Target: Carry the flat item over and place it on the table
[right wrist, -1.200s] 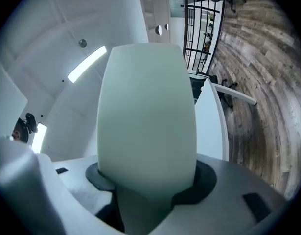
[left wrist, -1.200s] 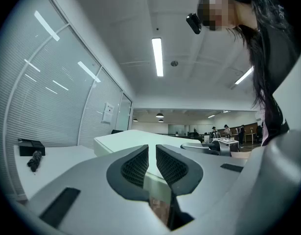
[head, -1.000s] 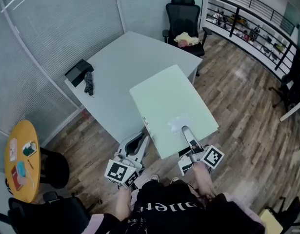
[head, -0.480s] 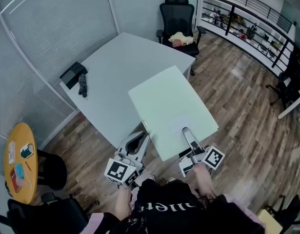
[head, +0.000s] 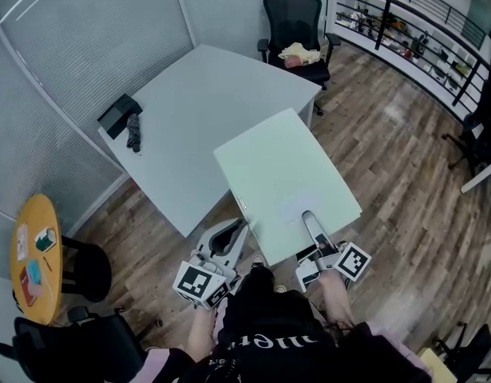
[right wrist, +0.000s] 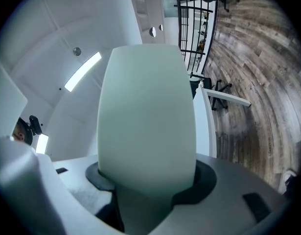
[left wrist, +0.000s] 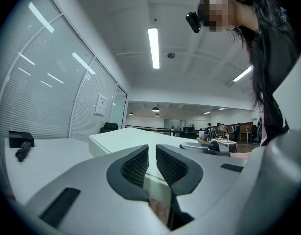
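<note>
Panel (head: 287, 183), whole overhead, sits clamped in right gripper (right wrist: 150, 176).

**Left gripper (left wrist: 151, 151) nosed up to the panel (left wrist: 135, 137) edge**
2 jaws almost together, with only a thin slit between the ribbed pads (left wrist: 135, 166) and nothing visibly pinched. The panel's pale side shows through the slit, just beyond. To the left, a white table (left wrist: 52, 160) carries 1 black box (left wrist: 20, 138) with 1 small dark object (left wrist: 23, 152) beside it. Overhead is 1 strip light (left wrist: 153, 40). A person (left wrist: 272, 67) leans in at upper right, wearing a head camera (left wrist: 192, 22).
</note>
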Demonstrator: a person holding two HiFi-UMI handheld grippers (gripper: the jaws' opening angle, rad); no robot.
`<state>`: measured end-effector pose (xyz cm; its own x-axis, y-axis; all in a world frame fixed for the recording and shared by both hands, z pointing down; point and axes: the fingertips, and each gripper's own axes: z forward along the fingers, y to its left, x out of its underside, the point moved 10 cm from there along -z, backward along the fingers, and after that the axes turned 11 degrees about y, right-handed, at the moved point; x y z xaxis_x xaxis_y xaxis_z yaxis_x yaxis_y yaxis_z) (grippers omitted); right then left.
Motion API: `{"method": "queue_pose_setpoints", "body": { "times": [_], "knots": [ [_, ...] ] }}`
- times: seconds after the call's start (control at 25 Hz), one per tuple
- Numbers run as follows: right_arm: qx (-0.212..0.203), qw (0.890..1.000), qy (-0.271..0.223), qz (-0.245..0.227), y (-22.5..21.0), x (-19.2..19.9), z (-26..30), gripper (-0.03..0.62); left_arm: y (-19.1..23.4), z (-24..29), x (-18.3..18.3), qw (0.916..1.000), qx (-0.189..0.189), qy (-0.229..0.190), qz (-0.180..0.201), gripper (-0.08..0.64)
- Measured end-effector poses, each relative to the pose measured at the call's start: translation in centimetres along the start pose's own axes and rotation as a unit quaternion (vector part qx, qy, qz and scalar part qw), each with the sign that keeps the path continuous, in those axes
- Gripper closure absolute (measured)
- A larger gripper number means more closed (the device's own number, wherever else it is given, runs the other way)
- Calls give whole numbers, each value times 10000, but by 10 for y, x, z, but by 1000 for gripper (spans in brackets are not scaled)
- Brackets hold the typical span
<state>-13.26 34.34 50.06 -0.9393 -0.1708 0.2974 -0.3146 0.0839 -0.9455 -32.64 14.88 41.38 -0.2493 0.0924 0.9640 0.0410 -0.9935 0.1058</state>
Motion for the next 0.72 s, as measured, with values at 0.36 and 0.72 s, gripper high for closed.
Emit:
{"method": "queue_pose_setpoints", "body": {
  "times": [0.36, 0.72],
  "knots": [
    [-19, 10000, 33, 65, -22, -26, 31, 308, 41, 33, -4, 9999, -165, 21, -43, 497],
    [190, 9997, 90, -115, -50, -105, 89, 308, 110, 123, -30, 9998, -173, -102, -33, 496]
  ]
}}
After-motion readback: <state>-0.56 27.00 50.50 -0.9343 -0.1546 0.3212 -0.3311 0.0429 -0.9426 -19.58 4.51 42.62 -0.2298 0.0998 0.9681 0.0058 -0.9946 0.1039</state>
